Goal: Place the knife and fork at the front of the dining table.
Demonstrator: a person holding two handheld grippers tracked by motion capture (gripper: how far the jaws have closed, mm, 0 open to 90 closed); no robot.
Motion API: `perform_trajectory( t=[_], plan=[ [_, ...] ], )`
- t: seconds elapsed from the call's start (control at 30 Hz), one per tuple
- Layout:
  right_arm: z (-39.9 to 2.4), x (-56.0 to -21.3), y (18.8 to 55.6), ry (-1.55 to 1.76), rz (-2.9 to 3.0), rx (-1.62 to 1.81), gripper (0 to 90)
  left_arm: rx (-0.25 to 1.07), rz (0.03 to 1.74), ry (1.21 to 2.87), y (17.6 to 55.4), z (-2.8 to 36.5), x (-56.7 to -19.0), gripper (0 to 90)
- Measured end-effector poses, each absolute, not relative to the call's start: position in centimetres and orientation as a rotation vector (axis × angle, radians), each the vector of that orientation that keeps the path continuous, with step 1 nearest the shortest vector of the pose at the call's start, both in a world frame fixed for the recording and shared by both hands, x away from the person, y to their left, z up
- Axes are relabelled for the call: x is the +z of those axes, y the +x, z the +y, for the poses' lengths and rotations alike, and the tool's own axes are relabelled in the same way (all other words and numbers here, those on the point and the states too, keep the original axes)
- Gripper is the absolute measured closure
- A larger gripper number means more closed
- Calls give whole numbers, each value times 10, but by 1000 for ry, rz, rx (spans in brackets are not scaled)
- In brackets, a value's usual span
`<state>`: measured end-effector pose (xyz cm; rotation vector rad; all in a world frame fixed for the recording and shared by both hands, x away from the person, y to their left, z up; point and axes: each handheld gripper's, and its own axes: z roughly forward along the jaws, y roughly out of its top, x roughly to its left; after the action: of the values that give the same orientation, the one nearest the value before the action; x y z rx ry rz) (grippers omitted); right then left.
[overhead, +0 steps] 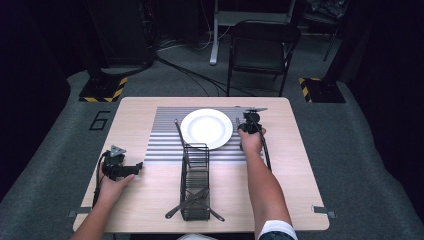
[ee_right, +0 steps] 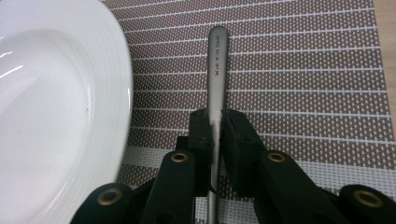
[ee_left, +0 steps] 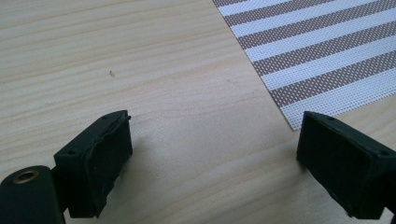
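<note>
**Right hand-held gripper clamps a utensil handle beside the plate**

Here the counter (overhead: 150, 200) carries a striped placemat (overhead: 165, 145) over its far middle part; a white plate (overhead: 206, 128) sits on the mat, toward the far edge; a black wire caddy (overhead: 195, 182) stands at the middle of the counter, running from the mat's near edge toward the near edge of the counter, with dark utensils (overhead: 192, 199) lying crossed at its near end and one long utensil (overhead: 181, 139) leaning out of its far end.

The left hand-held gripper (overhead: 122, 169) rests on bare wood near the left edge of the counter, just off the mat's near left corner; in the left gripper view its jaws stand wide apart with nothing between them, the corner of the mat beyond.

The right hand-held gripper (ee_right: 215, 140) is at the far right part of the mat, just beside the plate's rim (ee_right: 123, 93); its jaws are clenched on the flat metal utensil handle (ee_right: 217, 60); the handle lies along the mat, near the plate but apart from it.
</note>
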<state>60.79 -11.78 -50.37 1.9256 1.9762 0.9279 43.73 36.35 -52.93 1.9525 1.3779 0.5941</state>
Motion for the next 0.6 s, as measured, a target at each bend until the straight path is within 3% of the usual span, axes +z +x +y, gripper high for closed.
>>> perform_trajectory(
  t=[0.6],
  plan=[
    [-120, -504, 602, 1990, 1872, 916, 827, 594, 1378, 1952, 437, 363, -529, 100]
  ],
)
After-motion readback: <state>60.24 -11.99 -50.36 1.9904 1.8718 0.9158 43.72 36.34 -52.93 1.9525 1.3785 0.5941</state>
